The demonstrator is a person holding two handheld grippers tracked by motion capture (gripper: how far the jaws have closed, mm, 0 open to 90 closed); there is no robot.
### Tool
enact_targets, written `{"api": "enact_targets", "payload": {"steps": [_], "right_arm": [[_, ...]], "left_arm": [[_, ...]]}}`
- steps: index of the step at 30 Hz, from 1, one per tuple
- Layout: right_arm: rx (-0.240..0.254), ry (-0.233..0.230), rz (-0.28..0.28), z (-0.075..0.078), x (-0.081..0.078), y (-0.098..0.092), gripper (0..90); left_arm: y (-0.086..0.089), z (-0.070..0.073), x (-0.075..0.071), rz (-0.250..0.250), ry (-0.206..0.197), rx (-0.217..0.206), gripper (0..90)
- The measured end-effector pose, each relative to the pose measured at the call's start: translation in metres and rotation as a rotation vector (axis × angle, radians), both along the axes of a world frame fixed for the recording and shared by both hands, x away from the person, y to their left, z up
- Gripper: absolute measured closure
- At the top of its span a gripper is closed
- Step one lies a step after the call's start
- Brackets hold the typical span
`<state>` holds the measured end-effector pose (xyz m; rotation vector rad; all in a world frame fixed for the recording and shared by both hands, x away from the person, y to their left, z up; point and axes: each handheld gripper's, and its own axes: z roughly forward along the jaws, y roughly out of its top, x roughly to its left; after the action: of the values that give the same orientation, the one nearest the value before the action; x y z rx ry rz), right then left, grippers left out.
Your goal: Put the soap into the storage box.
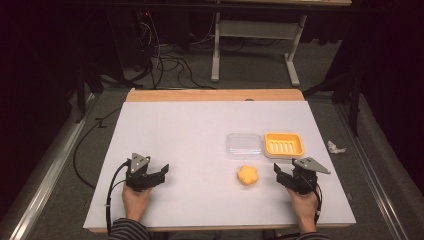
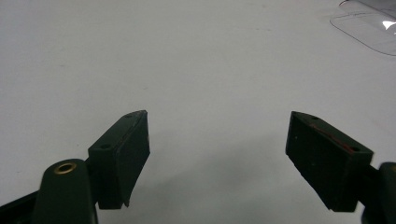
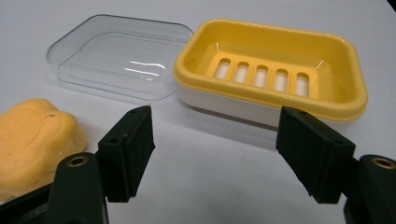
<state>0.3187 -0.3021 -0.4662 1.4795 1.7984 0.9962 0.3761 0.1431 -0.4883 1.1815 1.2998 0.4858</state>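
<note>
The orange soap (image 1: 247, 175) lies on the white worktop (image 1: 190, 130) just left of the right gripper (image 1: 283, 175) and well apart from the left gripper (image 1: 159, 173) — so the right hand is plainly the nearer one. In the right gripper view the soap (image 3: 35, 135) sits beside and outside the left finger (image 3: 133, 149), not between the fingers. Both pairs of fingers stand spread with nothing pinched. Beyond the right fingers are the yellow soap dish (image 3: 275, 70) and, touching its side, the clear lid (image 3: 116, 56). The soap is lobed, roundish, with no clear long axis — its left part is cut off in that view.
</note>
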Motion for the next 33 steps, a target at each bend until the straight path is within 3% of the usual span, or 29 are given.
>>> {"api": "enact_targets", "payload": {"steps": [7,22,27,33], "right_arm": [[0.022,0.002,0.033,0.002,-0.005,0.005,27.5],[0.064,-0.014,0.113,0.009,-0.013,0.019,16.6],[0.058,-0.029,0.143,0.011,-0.015,0.025,14.8],[0.022,0.015,0.159,0.013,-0.016,0.032,14.0]], "left_arm": [[0.000,0.000,0.000,-0.001,0.001,0.000,22.2],[0.000,0.000,0.000,0.002,0.002,0.002,22.3],[0.000,0.000,0.000,0.002,0.002,0.002,22.3],[0.000,0.000,0.000,0.001,0.002,0.002,22.3]]}}
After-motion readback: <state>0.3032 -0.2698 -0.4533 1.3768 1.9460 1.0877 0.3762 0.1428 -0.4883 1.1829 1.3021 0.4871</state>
